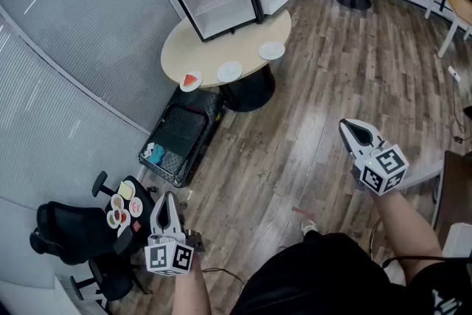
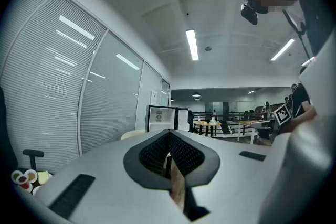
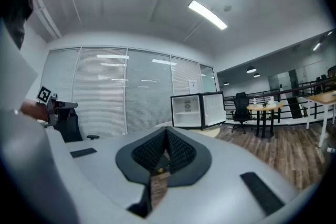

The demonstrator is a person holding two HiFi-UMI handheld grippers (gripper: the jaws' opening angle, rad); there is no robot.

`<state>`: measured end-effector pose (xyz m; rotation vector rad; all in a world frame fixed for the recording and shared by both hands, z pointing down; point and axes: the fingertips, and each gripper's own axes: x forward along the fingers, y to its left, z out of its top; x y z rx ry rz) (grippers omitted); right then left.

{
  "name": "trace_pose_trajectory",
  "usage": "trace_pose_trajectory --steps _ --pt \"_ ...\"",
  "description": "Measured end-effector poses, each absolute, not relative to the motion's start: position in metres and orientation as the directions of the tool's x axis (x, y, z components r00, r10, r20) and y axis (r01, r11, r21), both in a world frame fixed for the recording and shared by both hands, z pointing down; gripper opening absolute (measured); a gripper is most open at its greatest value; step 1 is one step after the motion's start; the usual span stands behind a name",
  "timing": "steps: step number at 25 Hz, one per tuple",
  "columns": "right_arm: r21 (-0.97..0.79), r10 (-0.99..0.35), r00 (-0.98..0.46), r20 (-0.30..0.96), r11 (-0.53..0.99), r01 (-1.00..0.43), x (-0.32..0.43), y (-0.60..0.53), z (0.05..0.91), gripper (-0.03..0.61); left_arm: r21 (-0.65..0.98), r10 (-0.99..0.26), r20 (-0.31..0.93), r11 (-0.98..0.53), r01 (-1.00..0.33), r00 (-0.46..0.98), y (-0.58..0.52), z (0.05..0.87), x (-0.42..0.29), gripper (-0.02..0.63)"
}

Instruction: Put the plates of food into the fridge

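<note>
The head view alone showed the plates: three sat along the near edge of the round table point(image 1: 182, 52), in front of the fridge point(image 1: 220, 2), whose door stood swung open to the right. The plate with red food point(image 1: 191, 80) lay at the left end, the middle plate point(image 1: 230, 71) just beside it, and the third plate point(image 1: 271, 50) further right. None was inside the fridge. Both tongs were well apart from the table, held level over the wooden floor: the left gripper point(image 1: 165, 198) low at the left, the right gripper point(image 1: 345, 125) at the right.

The two gripper views showed what the head view could not: the jaws up close. The left gripper point(image 2: 169, 134) had its jaws closed together with nothing between them, and so did the right gripper point(image 3: 166, 131). Each also showed the fridge point(image 2: 161, 117) point(image 3: 196, 110) far off and open, with a shelf visible inside from the right.

From those low angles the plates were hidden; only the table's edge showed. What lay on the middle and third plates was too small to make out. A black crate point(image 1: 181, 138) sat on the floor beside the table
</note>
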<state>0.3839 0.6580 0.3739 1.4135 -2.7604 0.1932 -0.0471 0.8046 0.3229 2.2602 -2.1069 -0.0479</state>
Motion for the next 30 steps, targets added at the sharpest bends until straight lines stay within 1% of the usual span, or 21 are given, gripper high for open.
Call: trace_pose_trajectory --steps 4,11,15,17,20,23,26,30 --pt "-0.093 -0.798 -0.597 0.084 0.590 -0.802 0.395 0.640 0.380 0.005 0.049 -0.997 0.007 -0.075 -0.996 0.075 0.785 0.307 -0.023 0.005" --pt "-0.093 -0.776 -0.626 0.077 0.619 -0.780 0.403 0.595 0.386 0.005 0.045 -0.997 0.002 -0.073 -0.996 0.074 0.742 0.306 0.007 0.005" --pt "-0.138 -0.766 -0.642 0.036 0.633 -0.762 0.412 0.580 0.390 0.005 0.040 -0.996 0.013 -0.086 -0.996 0.086 0.723 0.311 0.028 0.005" --pt "-0.149 -0.768 -0.639 0.043 0.627 -0.765 0.415 0.576 0.393 0.005 0.035 -0.995 0.019 -0.102 -0.994 0.102 0.711 0.310 0.035 0.005" --pt "-0.146 -0.773 -0.632 0.062 0.619 -0.772 0.417 0.559 0.397 0.005 0.039 -0.991 0.019 -0.130 -0.991 0.130 0.684 0.312 0.039 0.005" --pt "-0.157 -0.758 -0.650 0.044 0.638 -0.754 0.412 0.543 0.395 0.005 0.051 -0.988 0.019 -0.151 -0.987 0.152 0.653 0.315 0.037 0.005" --pt "-0.131 -0.747 -0.663 0.050 0.653 -0.746 0.406 0.531 0.393 0.005 0.065 -0.983 0.011 -0.180 -0.981 0.182 0.626 0.316 0.039 0.005" --pt "-0.131 -0.776 -0.627 0.066 0.616 -0.776 0.406 0.502 0.395 0.005 0.080 -0.975 0.005 -0.223 -0.972 0.224 0.575 0.317 0.036 0.005"
